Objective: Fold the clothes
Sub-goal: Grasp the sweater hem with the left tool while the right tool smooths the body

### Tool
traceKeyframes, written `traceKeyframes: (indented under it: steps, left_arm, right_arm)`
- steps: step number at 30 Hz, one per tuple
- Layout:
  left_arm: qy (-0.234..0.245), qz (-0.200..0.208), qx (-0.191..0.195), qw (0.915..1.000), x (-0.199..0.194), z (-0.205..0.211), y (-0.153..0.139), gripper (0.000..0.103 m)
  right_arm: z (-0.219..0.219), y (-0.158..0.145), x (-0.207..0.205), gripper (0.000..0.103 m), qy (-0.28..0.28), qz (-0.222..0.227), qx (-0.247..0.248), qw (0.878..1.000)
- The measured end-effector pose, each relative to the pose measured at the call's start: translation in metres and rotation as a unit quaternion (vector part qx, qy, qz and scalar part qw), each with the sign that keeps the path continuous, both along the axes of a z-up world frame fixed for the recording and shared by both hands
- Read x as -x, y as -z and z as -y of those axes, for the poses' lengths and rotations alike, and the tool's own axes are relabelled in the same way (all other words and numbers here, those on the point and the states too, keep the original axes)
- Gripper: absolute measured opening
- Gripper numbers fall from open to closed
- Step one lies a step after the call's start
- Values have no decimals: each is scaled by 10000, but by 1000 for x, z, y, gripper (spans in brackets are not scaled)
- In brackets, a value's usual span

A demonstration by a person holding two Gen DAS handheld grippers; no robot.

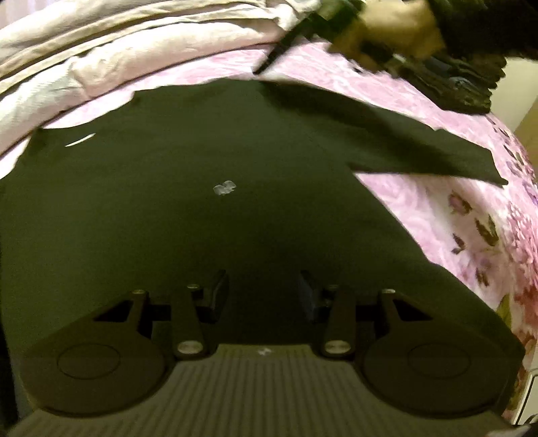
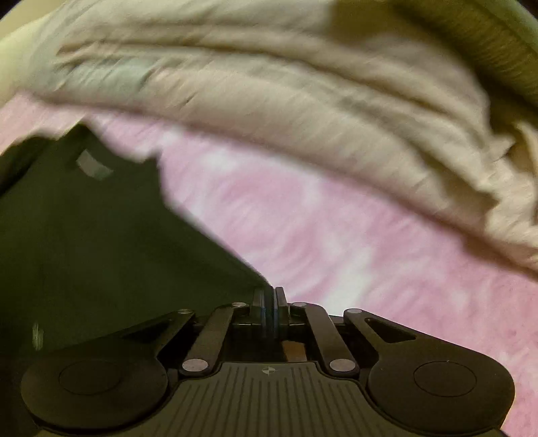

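A dark T-shirt (image 1: pixel 188 188) lay spread on a bed, over a pink floral bedsheet (image 1: pixel 447 215). Taking the shirt as the landmark: a rumpled cream duvet (image 1: pixel 144 50) was bunched along the bed beyond its collar end, and bare pink sheet showed past its right sleeve (image 1: pixel 420 151).

The step in hand appeared to be the first fold, drawing the right shoulder and sleeve inward. The right claw (image 2: pixel 270 295) had its jaws pressed together on a pinch of the shirt's edge, where the dark cloth tapered to a point between the blue-lined pads. In the left wrist view that same claw (image 1: pixel 265 65) reached down to the shirt's far edge near the shoulder, with the person's hand (image 1: pixel 396 30) gripping its handle above. The left claw (image 1: pixel 262 285) hovered over the shirt's lower body with its jaws apart, holding nothing.

The next move probably called for lifting the pinched edge and carrying it across toward the shirt's middle, while the left claw took hold lower on the same side so the fold line stayed straight.

The shirt looked like soft, matte knit, limp and flat, with a small pale mark (image 1: pixel 224 188) near its centre and a light label (image 2: pixel 92 166) at the neck. The duvet looked thick and creased. Both views were blurred, so finer texture could not be judged.
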State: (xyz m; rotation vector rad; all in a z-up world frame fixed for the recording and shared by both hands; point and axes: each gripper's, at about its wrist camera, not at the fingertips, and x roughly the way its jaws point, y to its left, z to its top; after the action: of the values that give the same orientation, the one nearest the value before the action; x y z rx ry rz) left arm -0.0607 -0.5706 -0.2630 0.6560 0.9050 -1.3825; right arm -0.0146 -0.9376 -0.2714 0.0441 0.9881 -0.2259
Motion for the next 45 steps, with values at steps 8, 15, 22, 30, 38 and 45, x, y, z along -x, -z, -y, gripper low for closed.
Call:
traceKeyframes:
  steps: [8,15,22,30,38,45]
  left_arm:
    - [-340,200,-119,9991,-23,-35,-11,40]
    - [-1392,1322,-692,9790,-122,-145,-38,47]
    - [-1492,2753,-1869,9311,-223,-269,-37,52]
    - [681,3940,-2845,8713,-281,-344,33,31]
    - [-114,4223,-2767,8631,-323,-393,-2,3]
    - [-124,3547,-3252,8765,-304,-427,-2,19]
  right_arm:
    - [-54,-11,25,77,249,391,-388,9982]
    - [-155,-19,48,77,124,519,-1133,9921]
    - [-280,-12,31,77,-38,217,-1769,9840]
    - [-365,-3,-5,77,78,-65,-1294,9915]
    - [-404,-15,-17,77,356,-289,-1181,9919]
    - [-421,-3,-13,77,437,-722,-1368,9870]
